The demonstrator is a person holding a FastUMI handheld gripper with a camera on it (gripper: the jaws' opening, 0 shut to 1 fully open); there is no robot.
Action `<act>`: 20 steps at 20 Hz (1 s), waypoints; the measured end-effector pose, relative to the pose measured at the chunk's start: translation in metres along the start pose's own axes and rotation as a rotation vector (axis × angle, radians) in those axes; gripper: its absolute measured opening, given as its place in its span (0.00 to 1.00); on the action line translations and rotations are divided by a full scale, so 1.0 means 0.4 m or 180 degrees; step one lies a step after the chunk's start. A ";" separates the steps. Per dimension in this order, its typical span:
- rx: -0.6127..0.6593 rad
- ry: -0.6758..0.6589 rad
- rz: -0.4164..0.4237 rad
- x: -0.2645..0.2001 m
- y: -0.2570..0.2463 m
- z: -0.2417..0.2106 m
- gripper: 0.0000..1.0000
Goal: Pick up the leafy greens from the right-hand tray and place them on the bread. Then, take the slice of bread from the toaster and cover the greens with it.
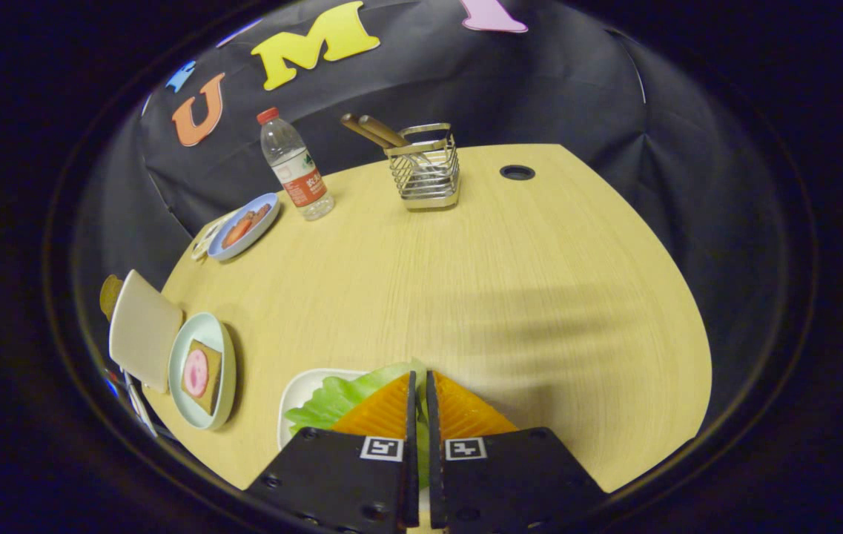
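Hand-held gripper (421, 382) pinches leafy greens (339, 393) between its fingers, over white tray (293, 393).

Gripper (421, 386), bottom centre of frame: two wedge fingers with ribbed faces, black angular mounts behind, square black-and-white marker on each, dark screws along lower edges.

We find little legible text. Bottle (293, 165) has a red label w/ white characters, too small & blurred to make out. Fingers (384, 411) carry square black-and-white coded markers at their base, no letters or nos. on them. Nothing else legible.
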State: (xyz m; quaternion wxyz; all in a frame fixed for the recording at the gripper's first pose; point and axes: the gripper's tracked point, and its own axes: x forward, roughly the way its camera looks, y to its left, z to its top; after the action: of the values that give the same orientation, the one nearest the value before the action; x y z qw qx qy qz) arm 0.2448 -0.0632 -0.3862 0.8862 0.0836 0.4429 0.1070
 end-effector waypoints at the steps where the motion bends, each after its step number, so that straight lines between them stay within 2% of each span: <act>1: -0.0001 0.0007 0.0010 0.001 0.003 0.002 0.01; 5: -0.0091 -0.0143 0.0126 -0.055 0.045 0.018 0.01; 12: -0.0393 -0.0472 0.0267 -0.227 0.154 0.033 0.01; 20: -0.0845 -0.0684 0.0449 -0.371 0.391 -0.027 0.00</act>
State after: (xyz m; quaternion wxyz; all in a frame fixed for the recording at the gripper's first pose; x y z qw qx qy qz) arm 0.1312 0.0489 -0.2407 0.9220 0.0077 0.3207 0.2168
